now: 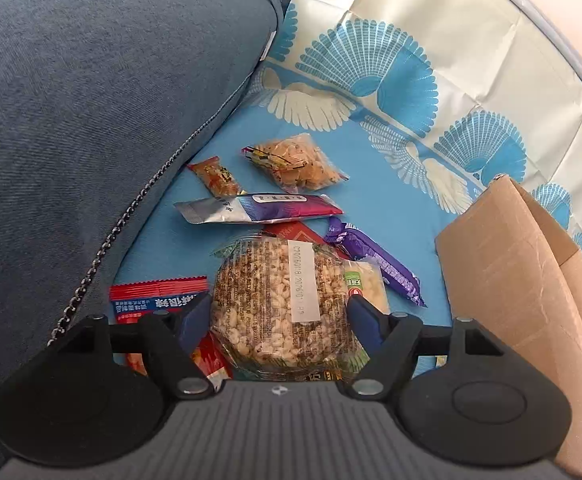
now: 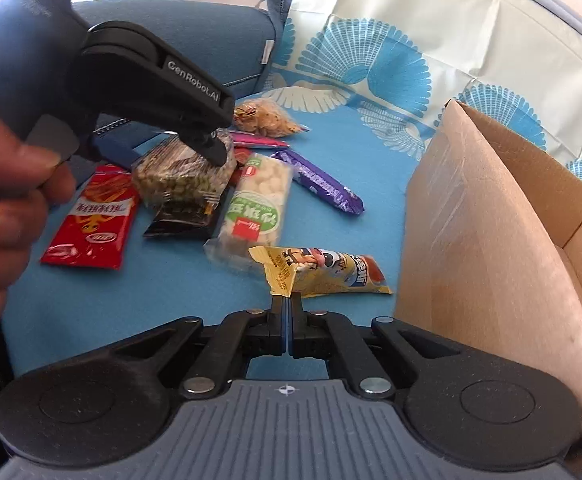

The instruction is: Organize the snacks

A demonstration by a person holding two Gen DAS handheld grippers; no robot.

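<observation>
Left gripper (image 1: 279,316): jaws clamp the puffed-rice cake (image 1: 281,300) | right gripper (image 2: 287,312): pinching yellow packet (image 2: 323,272) corner | risk: slippery wrapper slips short of the box (image 2: 491,208)

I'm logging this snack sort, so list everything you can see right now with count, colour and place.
Round puffed-rice cake pack: one, clear wrap over beige, between the left fingers.
Yellow cartoon packet: one, yellow, pinched at its edge by the right gripper.
Red packets: at least two, red, left of the pile.
Purple bar: one, purple, right of the pile.
Silver-and-purple stick pack: one, behind the rice cake.
Clear chip bag: one, orange contents, far end.
Small orange packet: one, beside the cushion.
White puff pack: one, green label, mid-pile.
Cardboard box: one, brown, open, right.
Blue patterned cloth: one, underneath.
Grey-blue cushion: one, left.
Left gripper; right gripper.
</observation>
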